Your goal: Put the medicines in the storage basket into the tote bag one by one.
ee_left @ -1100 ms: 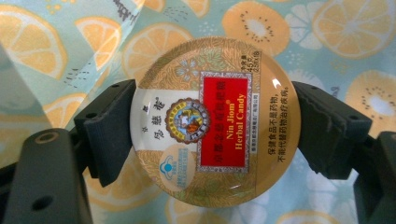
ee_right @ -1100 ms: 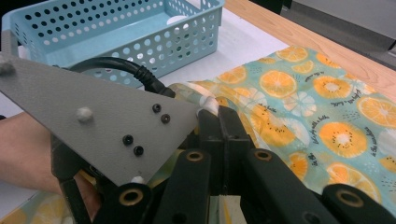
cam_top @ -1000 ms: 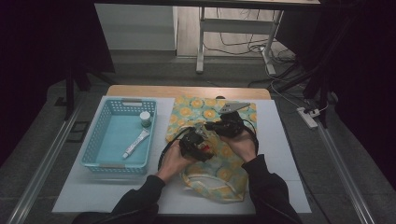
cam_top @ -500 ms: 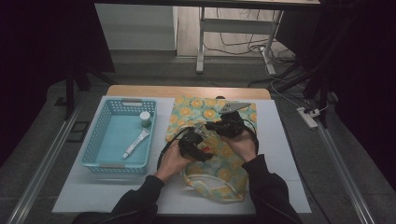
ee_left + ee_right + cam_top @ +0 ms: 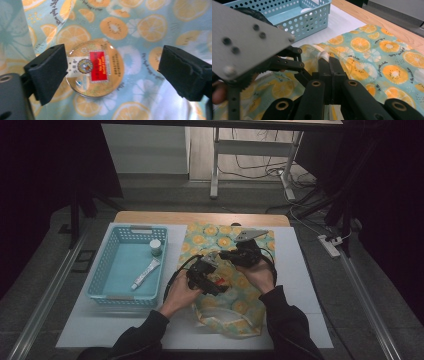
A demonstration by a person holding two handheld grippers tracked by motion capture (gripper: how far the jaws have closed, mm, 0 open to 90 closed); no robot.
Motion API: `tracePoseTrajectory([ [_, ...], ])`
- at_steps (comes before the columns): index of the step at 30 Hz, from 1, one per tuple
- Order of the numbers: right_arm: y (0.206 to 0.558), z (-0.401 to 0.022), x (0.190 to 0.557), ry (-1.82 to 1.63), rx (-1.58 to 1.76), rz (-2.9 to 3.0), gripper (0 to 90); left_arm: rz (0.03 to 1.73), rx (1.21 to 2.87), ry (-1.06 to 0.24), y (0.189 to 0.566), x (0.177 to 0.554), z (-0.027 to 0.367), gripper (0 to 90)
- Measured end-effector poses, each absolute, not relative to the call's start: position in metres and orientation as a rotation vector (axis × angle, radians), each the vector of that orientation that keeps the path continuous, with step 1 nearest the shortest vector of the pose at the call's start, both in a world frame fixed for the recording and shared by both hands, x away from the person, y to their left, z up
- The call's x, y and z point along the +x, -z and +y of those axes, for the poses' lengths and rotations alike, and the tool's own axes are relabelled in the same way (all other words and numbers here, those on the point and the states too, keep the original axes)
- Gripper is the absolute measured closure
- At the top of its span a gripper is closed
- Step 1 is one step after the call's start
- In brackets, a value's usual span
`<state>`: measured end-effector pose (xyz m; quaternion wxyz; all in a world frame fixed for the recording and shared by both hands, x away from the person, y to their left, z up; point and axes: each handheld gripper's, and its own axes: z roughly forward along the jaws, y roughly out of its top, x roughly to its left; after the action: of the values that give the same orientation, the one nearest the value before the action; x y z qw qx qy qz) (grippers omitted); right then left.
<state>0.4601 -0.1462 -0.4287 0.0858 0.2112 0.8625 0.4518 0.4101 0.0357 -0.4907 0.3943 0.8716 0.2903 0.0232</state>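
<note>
A round tin (image 5: 95, 75) with a red label lies on the orange-slice print cloth bag (image 5: 150, 25). My left gripper (image 5: 115, 71) hangs over it. Its jaws have just been opening and now stand wide on either side of the tin, with the pads off it. From above, the left gripper (image 5: 215, 282) sits over the middle of the bag (image 5: 235, 312), with the tin (image 5: 220, 281) a red speck beside it. My right gripper (image 5: 328, 60) is shut on a fold of the bag's edge (image 5: 323, 55). In the high view the right gripper (image 5: 227, 255) is just beyond the left one.
A blue perforated basket (image 5: 127, 227) stands left of the bag on the white mat and holds a small jar (image 5: 155, 246) and a tube (image 5: 145, 274). The basket (image 5: 307, 15) also shows behind the left gripper's grey plate (image 5: 244, 37). A bare wooden strip runs along the far edge.
The left gripper has lifted a little off the bag and its jaws stand wider apart. The right hand has kept still, pinching the cloth.
</note>
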Motion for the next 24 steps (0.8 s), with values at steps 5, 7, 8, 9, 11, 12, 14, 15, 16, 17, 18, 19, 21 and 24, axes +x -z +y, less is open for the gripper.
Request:
tracePoseTrajectory([
  [5,0.428,-0.146,0.459,-1.349,0.628,2.572,90.0,0.717,2.193,-0.031,0.483,0.403,0.042,4.2],
  [7,0.428,-0.146,0.459,-1.351,0.626,2.574,90.0,0.711,2.179,-0.028,0.48,0.4,0.045,3.7],
  [8,0.428,-0.146,0.459,-1.354,0.626,2.572,90.0,0.709,2.169,-0.025,0.479,0.398,0.047,3.4],
  [9,0.428,-0.146,0.459,-1.357,0.625,2.573,90.0,0.707,2.161,-0.022,0.477,0.396,0.049,3.4],
  [11,0.427,-0.146,0.459,-1.357,0.627,2.575,90.0,0.701,2.153,-0.021,0.473,0.393,0.053,2.7],
  [12,0.427,-0.146,0.459,-1.359,0.627,2.575,90.0,0.697,2.152,-0.023,0.472,0.392,0.055,2.6],
  [14,0.426,-0.146,0.459,-1.36,0.627,2.576,90.0,0.691,2.152,-0.029,0.469,0.389,0.059,2.4],
  [15,0.426,-0.146,0.459,-1.361,0.626,2.576,90.0,0.689,2.15,-0.029,0.468,0.387,0.062,2.4],
  [16,0.426,-0.146,0.459,-1.361,0.626,2.576,90.0,0.688,2.148,-0.029,0.468,0.386,0.064,2.3],
  [17,0.427,-0.146,0.459,-1.361,0.627,2.576,90.0,0.689,2.143,-0.027,0.467,0.384,0.066,2.3],
  [18,0.427,-0.146,0.459,-1.362,0.628,2.575,90.0,0.689,2.138,-0.024,0.466,0.384,0.069,2.4],
  [19,0.427,-0.146,0.459,-1.362,0.629,2.575,90.0,0.691,2.136,-0.025,0.466,0.383,0.072,2.4],
  [21,0.427,-0.147,0.46,-1.359,0.632,2.573,90.0,0.696,2.126,-0.026,0.464,0.38,0.077,2.4],
  [24,0.429,-0.148,0.461,-1.357,0.638,2.571,90.0,0.701,2.131,-0.046,0.462,0.377,0.083,2.4],
])
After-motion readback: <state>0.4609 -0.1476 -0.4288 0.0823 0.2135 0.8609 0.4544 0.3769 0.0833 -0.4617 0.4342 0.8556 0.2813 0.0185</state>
